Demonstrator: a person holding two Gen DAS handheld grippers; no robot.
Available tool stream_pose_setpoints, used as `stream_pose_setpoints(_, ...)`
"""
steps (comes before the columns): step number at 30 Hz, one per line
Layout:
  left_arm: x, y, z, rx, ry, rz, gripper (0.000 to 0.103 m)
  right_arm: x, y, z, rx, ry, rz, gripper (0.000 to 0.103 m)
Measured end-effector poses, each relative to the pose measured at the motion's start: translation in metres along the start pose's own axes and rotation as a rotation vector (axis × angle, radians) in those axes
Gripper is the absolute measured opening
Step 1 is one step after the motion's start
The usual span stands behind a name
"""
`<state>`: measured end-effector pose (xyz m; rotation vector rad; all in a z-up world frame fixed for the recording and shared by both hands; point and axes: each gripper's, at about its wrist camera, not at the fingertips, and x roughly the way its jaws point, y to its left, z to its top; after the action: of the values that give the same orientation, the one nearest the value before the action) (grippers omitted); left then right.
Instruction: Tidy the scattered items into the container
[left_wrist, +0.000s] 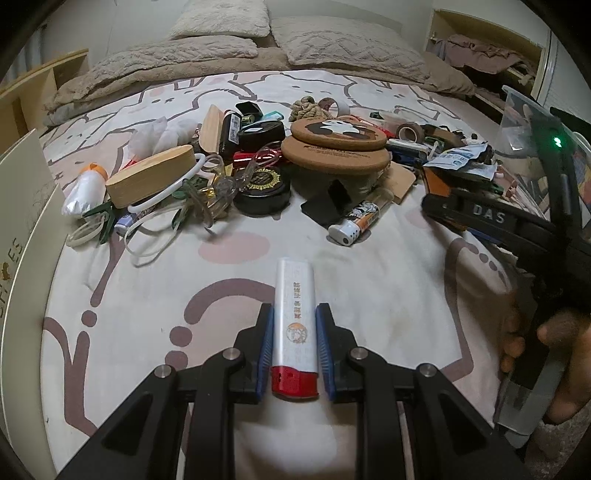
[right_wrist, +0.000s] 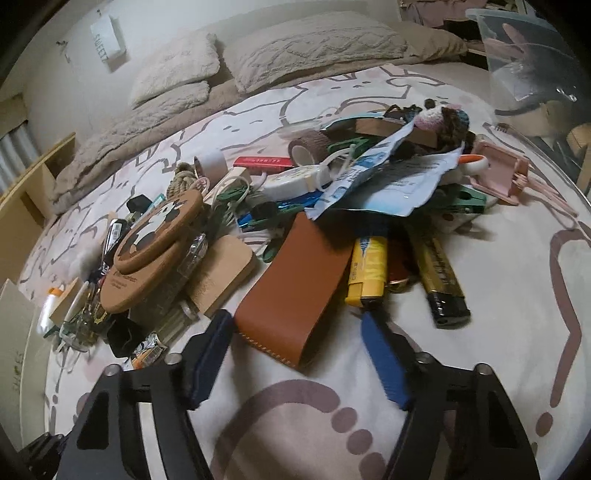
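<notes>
Nearest the left cam: a white lighter (left_wrist: 295, 325) w/ a red cap, pinched between the blue pads (left_wrist: 266, 345) of our left claw (left_wrist: 294, 343), pads pressing its long flat sides, red end toward us, the rest sticking out over the bedspread (left_wrist: 147, 314). We judge it light, stiff, smooth plastic, so it could slide lengthwise if tilted steeply; the mid-body hold looks sound. Our right claw (right_wrist: 295, 354) is spread, jaws either side of the near end of a brown leather pouch (right_wrist: 291, 291), pads not touching it as far as we can tell. The pouch looks soft, bendy, fairly light; better taken across its narrow width near the stitched end, where it shouldn't fold. Behind it sit a yellow lighter (right_wrist: 367, 273) and a gold-black lighter (right_wrist: 441, 280), partly under the pile, probably hard and slick, so grip the flat faces. The clear plastic bin (right_wrist: 517, 74) stands at far right, well apart from both claws. Cork coasters (left_wrist: 336, 142) top the heap; light, stiff, grab by the edge.
</notes>
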<state>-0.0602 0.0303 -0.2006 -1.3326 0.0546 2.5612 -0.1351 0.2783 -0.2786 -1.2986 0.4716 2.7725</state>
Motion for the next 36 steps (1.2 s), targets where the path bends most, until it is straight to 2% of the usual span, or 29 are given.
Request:
stream_pose_setpoints(2, 0.000, 0.003, 0.001, -0.019, 0.001, -0.016, 0.027, -0.002, -0.003, -0.001, 0.012, -0.005, 0.000, 0.061)
stream_pose_setpoints(4, 0.000, 0.005, 0.001, -0.037, 0.002, -0.042, 0.050, -0.004, -0.007, -0.002, 0.030, -0.011, 0.003, 0.052)
stream_pose_setpoints(6, -0.001, 0.005, 0.001, -0.046, 0.001, -0.043, 0.066, -0.007, -0.011, -0.004, 0.043, -0.014, 0.020, 0.052)
stream_pose_setpoints(7, -0.001, 0.005, 0.001, -0.043, 0.000, -0.032, 0.069, -0.008, -0.012, -0.004, 0.045, -0.015, 0.025, 0.052)
stream_pose_setpoints(11, 0.000, 0.002, 0.000, -0.029, 0.002, -0.007, 0.070, -0.015, -0.010, -0.009, 0.026, -0.012, 0.030, 0.052)
stream_pose_setpoints(12, 0.000, 0.002, 0.000, -0.029, 0.004, -0.007, 0.076, -0.017, -0.010, -0.011, 0.022, -0.010, 0.032, 0.052)
stream_pose_setpoints(13, 0.000, 0.001, 0.000, -0.030, 0.008, -0.010, 0.089, -0.018, -0.009, -0.012, 0.019, -0.008, 0.034, 0.052)
stream_pose_setpoints(15, 0.001, 0.000, -0.001, -0.029, 0.015, -0.012, 0.098, -0.022, -0.007, -0.017, 0.005, -0.003, 0.038, 0.052)
stream_pose_setpoints(22, 0.005, -0.007, -0.003, 0.012, 0.025, 0.039, 0.099, -0.034, 0.004, -0.034, -0.050, 0.011, 0.045, 0.052)
stream_pose_setpoints(28, 0.003, -0.003, -0.005, 0.028, 0.029, 0.004, 0.099, -0.046, 0.010, -0.050, -0.085, 0.024, 0.062, 0.052)
stream_pose_setpoints(36, -0.002, 0.014, -0.001, -0.087, 0.021, -0.063, 0.099, -0.062, 0.024, -0.074, -0.188, 0.049, 0.077, 0.052)
